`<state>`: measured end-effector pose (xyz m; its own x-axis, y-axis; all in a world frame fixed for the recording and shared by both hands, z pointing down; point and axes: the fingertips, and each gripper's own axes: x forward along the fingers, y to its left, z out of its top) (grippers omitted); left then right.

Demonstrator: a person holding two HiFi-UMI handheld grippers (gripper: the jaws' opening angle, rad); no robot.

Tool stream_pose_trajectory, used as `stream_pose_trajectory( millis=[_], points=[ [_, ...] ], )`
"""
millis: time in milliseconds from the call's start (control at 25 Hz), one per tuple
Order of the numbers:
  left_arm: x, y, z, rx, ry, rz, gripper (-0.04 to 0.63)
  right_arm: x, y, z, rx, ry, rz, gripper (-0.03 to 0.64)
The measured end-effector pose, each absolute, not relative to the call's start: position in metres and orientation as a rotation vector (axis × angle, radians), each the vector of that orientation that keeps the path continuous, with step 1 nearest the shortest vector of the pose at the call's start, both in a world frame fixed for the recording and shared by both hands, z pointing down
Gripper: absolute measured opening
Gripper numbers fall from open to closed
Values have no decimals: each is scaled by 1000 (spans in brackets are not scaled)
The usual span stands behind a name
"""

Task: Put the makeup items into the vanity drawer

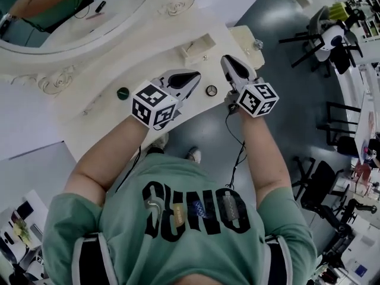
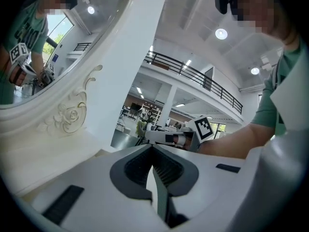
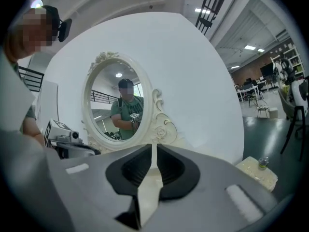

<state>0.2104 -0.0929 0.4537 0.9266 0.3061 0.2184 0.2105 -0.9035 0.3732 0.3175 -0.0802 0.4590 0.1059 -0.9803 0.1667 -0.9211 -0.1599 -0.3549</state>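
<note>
Left gripper [image 1: 189,79] hovering shut, nothing between jaws. Right gripper [image 1: 233,65] also closed, empty. Small round compact [image 1: 211,90] sitting between them at near edge of vanity [image 1: 142,58], both grippers about equally near. Being round, it has no long axis to mind. Green pot [image 1: 123,92] lying left of left gripper. Drawer [image 1: 199,47] standing just beyond both tips, seemingly ajar. Mirror [image 1: 77,16] leaning far left. Jar [image 1: 258,43] resting on stool [image 1: 243,37], right. Grey floor, open hall stretching around.

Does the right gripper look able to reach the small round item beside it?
Probably yes: the small round item lies uncovered on the vanity top, just beside the right gripper, nothing between them.
</note>
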Motion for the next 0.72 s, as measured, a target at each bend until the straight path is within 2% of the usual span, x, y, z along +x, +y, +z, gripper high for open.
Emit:
stream_pose_trajectory(
  millis=[280, 360, 720],
  points=[
    [180, -37, 392, 2797, 462, 327, 5, 266, 18, 394, -2281, 1976, -521, 43],
    [171, -20, 376, 2826, 503, 311, 5, 254, 48, 381, -2320, 1961, -517, 20],
    [140, 39, 335, 2837, 604, 244, 5, 220, 155, 353, -2366, 1836, -481, 9]
  ],
)
